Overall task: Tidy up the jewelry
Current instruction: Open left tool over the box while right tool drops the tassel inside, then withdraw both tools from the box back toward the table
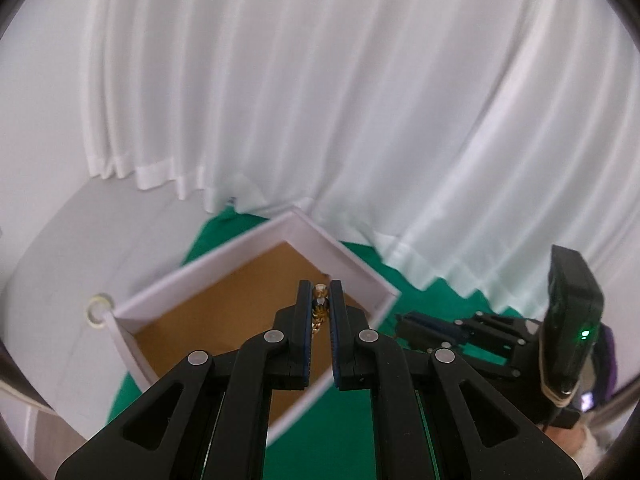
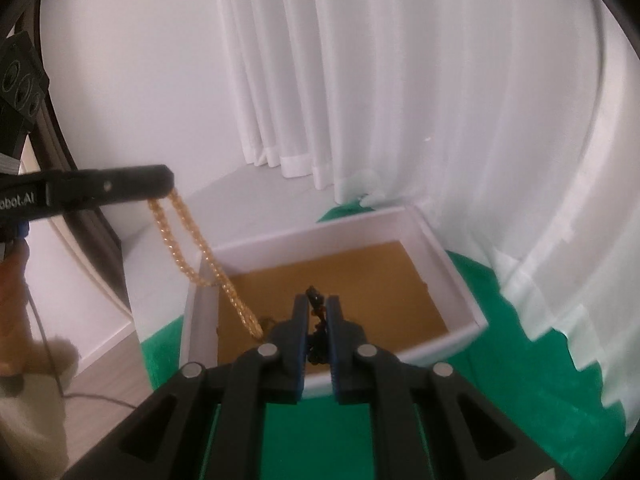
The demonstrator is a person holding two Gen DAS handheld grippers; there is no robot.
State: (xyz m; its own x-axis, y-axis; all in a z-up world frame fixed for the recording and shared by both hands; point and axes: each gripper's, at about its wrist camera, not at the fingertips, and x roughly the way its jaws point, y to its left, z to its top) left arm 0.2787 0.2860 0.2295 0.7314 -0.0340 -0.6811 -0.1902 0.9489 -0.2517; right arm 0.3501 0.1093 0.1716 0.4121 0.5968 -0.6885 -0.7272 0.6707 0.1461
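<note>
A white box (image 1: 256,248) with a brown floor sits on green cloth; it also shows in the right wrist view (image 2: 312,236). My left gripper (image 1: 321,292) is shut on a gold bead necklace (image 1: 319,312) above the box. In the right wrist view the left gripper (image 2: 160,178) holds the gold necklace (image 2: 200,248), which hangs down in a long loop with its lower end inside the box. My right gripper (image 2: 318,304) is shut on a dark bead piece (image 2: 318,320) over the box's near side. The right gripper also shows in the left wrist view (image 1: 424,324).
Green cloth (image 2: 320,432) covers the table under the box. White curtains (image 1: 320,100) hang close behind and to the right. A white wall and ledge lie to the left. A small round ring (image 1: 100,305) sits by the box's left corner.
</note>
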